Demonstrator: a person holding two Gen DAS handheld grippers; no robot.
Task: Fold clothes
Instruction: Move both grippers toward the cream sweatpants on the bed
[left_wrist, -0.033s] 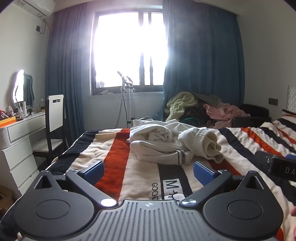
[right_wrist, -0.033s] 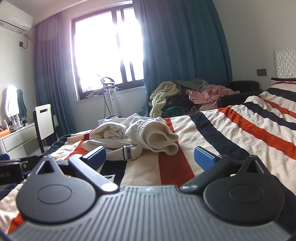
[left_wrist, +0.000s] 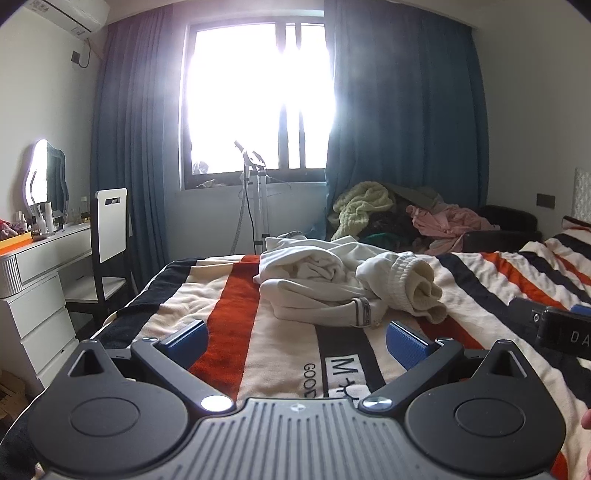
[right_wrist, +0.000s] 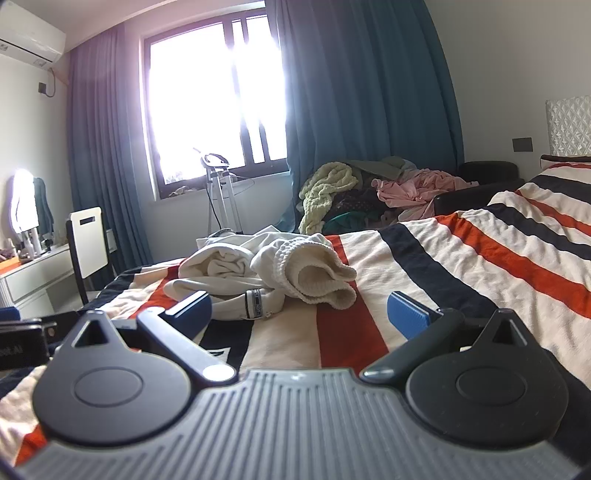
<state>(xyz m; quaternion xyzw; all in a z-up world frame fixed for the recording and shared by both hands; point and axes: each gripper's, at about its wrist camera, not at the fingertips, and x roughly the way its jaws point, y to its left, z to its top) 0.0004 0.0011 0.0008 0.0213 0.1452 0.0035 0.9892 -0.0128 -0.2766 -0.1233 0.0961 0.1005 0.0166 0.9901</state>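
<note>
A cream-white garment lies crumpled in a loose heap on the striped blanket, toward the far end of the bed and a little ahead of both tools. It looks like a soft, thick knit or fleece piece, a sweatshirt or joggers, I cannot tell which: one ribbed cuff bulges open on the right of the heap, and a flatter band with dark stripes sits at the near edge. It should be light and limp, sagging wherever it is not supported, so it will need to be spread flat before any fold; the ribbed cuff and the firmer near hem look like the surest places to pinch, since loose folds in the middle would only bunch. The left gripper has its blue pads spread wide with nothing between them, just short of the heap, and the right gripper is equally wide and empty. Printed on the blanket between the left pads are the letters "M" and "GOOD", cut off by the tool; the right tool's body at the right edge of the left view shows "DA".
</note>
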